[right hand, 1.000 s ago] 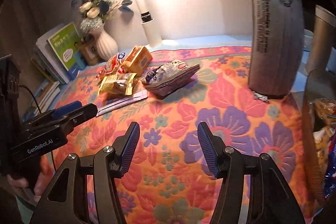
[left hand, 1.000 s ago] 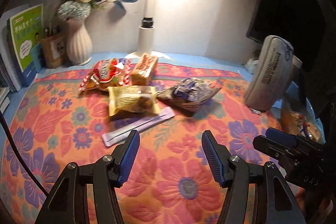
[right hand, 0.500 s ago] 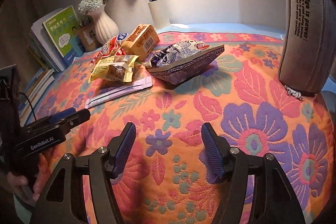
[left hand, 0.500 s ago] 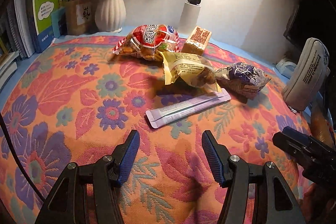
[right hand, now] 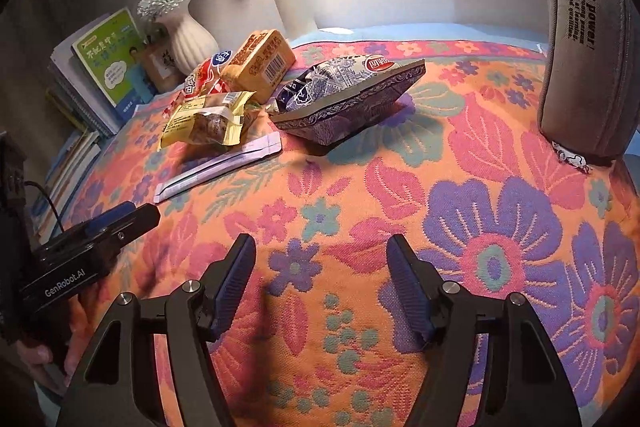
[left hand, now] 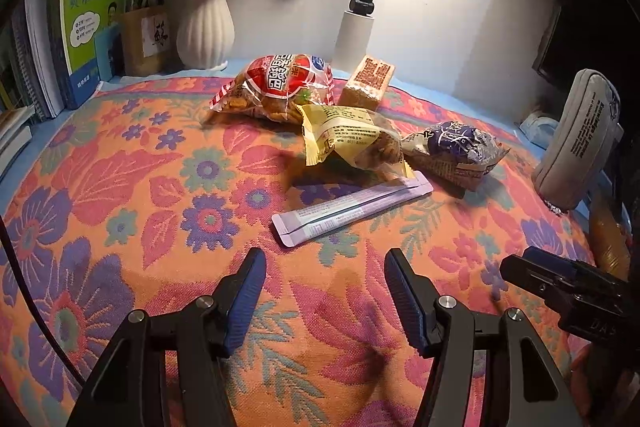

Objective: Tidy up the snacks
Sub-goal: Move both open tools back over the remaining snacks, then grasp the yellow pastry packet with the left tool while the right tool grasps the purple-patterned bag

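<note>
Several snacks lie grouped on the flowered cloth [left hand: 120,187]: a red bag [left hand: 280,87], an orange block pack [left hand: 366,83], a yellow packet [left hand: 352,141], a purple-patterned bag [left hand: 460,147] and a flat lilac sachet [left hand: 352,211]. My left gripper [left hand: 324,291] hovers open just short of the sachet, nothing between its fingers. My right gripper [right hand: 322,283] hangs over bare cloth nearer the front, its jaws opening and empty. In the right wrist view the purple bag [right hand: 344,95], the yellow packet [right hand: 208,123] and the sachet [right hand: 220,167] lie ahead to the left.
A white vase [left hand: 206,27] with flowers, books [left hand: 80,27] and a brown holder stand at the back left. A white lamp post [left hand: 360,15] rises behind the snacks. A grey pencil case [right hand: 588,39] stands upright at the right. An orange-filled container [left hand: 608,239] sits at the far right edge.
Both grippers came down and nearer to the snacks, which now look larger. The right gripper's jaws have widened. The snacks themselves have not moved.
</note>
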`<action>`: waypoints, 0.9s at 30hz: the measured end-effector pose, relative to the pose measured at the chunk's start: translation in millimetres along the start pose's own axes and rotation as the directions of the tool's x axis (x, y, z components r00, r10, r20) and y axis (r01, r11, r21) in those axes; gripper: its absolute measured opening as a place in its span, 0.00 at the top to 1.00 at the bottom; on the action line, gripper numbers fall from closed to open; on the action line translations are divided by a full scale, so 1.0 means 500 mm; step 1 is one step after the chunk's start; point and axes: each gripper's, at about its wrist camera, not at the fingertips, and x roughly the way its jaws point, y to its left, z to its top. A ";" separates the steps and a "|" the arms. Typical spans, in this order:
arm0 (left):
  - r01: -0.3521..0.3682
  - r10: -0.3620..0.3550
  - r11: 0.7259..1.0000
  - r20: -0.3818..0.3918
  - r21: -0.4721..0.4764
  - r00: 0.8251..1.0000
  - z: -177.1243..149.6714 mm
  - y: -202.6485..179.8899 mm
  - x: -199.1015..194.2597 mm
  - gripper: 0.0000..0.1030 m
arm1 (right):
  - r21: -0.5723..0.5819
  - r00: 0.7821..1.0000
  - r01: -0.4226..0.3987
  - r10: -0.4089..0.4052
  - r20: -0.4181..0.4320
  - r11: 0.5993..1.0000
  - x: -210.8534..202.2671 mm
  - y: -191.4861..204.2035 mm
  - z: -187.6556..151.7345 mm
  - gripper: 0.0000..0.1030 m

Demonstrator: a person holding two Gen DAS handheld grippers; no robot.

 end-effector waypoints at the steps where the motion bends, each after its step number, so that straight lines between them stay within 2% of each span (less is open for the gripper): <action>1: 0.004 -0.004 1.000 0.000 -0.003 1.000 0.000 0.001 -0.001 0.43 | -0.006 1.000 0.005 -0.005 -0.001 1.000 0.000 0.002 -0.001 0.32; 11: 0.024 -0.023 0.999 -0.035 0.029 0.999 0.000 -0.010 0.007 0.43 | -0.041 0.999 0.047 -0.048 -0.010 0.998 0.007 0.016 -0.003 0.31; 14: 0.078 -0.076 0.997 -0.084 0.023 0.994 0.015 -0.004 0.011 0.43 | -0.018 1.000 0.024 -0.024 -0.015 1.000 0.006 0.007 -0.001 0.30; 17: 0.120 -0.118 0.993 -0.075 0.022 0.990 0.050 0.007 -0.010 0.43 | 0.009 0.999 -0.005 0.005 -0.039 1.000 0.007 -0.003 0.006 0.30; 19: 0.142 -0.137 0.987 -0.067 0.078 0.988 0.084 0.004 -0.026 0.41 | 0.017 0.998 -0.011 0.012 -0.068 1.000 0.010 -0.004 0.020 0.28; 22: 0.125 -0.120 0.966 -0.037 0.226 0.992 0.134 -0.019 -0.026 0.21 | 0.079 0.995 -0.043 0.050 -0.084 0.996 0.014 -0.013 0.061 0.27; 24: 0.116 -0.117 0.944 -0.015 0.308 0.993 0.157 -0.031 -0.012 0.20 | 0.144 0.991 -0.087 0.100 -0.090 0.986 0.021 -0.023 0.089 0.23; 27: 0.136 -0.129 0.913 -0.043 0.386 0.991 0.187 -0.044 0.029 0.20 | 0.256 0.979 -0.143 0.175 -0.106 0.956 0.051 -0.044 0.123 0.22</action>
